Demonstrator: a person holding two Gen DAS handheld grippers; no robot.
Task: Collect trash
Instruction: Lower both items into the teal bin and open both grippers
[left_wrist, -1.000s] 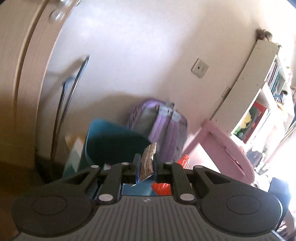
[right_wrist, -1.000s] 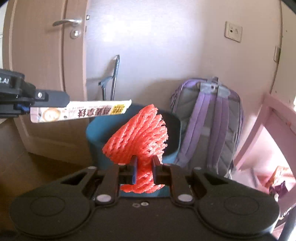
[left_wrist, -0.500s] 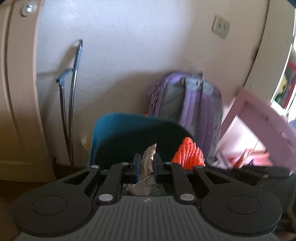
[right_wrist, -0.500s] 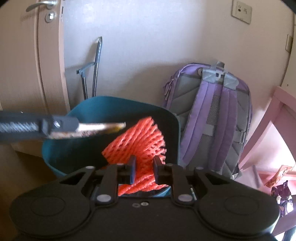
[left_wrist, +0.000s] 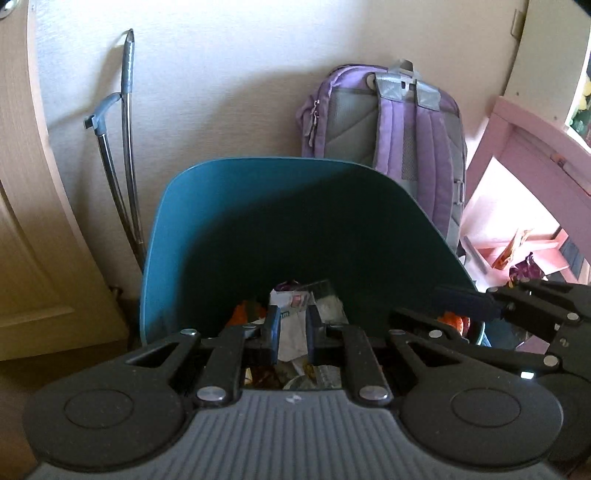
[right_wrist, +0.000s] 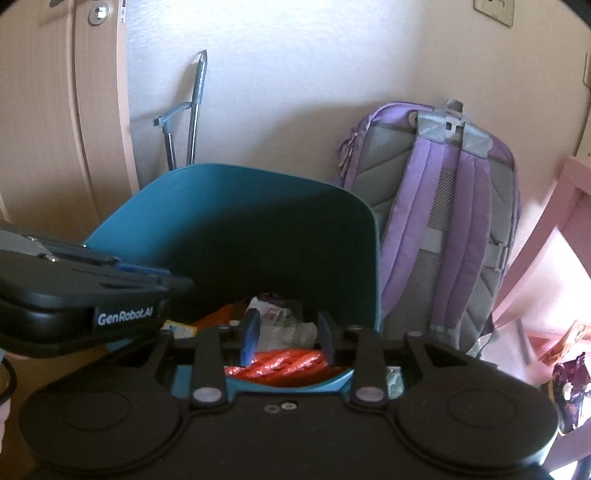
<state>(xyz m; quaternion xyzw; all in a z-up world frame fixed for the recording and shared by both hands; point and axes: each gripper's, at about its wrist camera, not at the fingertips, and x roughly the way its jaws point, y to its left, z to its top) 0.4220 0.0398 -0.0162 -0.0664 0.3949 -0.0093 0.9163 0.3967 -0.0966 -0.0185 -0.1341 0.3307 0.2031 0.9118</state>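
Your left hand-held gripper (left_wrist: 291, 332) stands over the teal trash bin (left_wrist: 258, 206), jaws narrow and clamped on a white wrapper (left_wrist: 291, 336). Your right hand-held gripper (right_wrist: 288, 338) has just been opening; its jaws stand apart, and the red foam net (right_wrist: 277, 363) lies loose below them inside the bin, on mixed wrappers. A purple backpack (right_wrist: 450, 221) leans just beside the bin.

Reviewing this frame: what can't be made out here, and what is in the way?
- Teal bin floor, both views: the black housing in the foreground covers its near half.
- White wrapper between the left gripper fingers, left wrist view: pinched or lying behind them, unclear.
- Purple packet under the pink table, right wrist view: blurred, cut by the edge.
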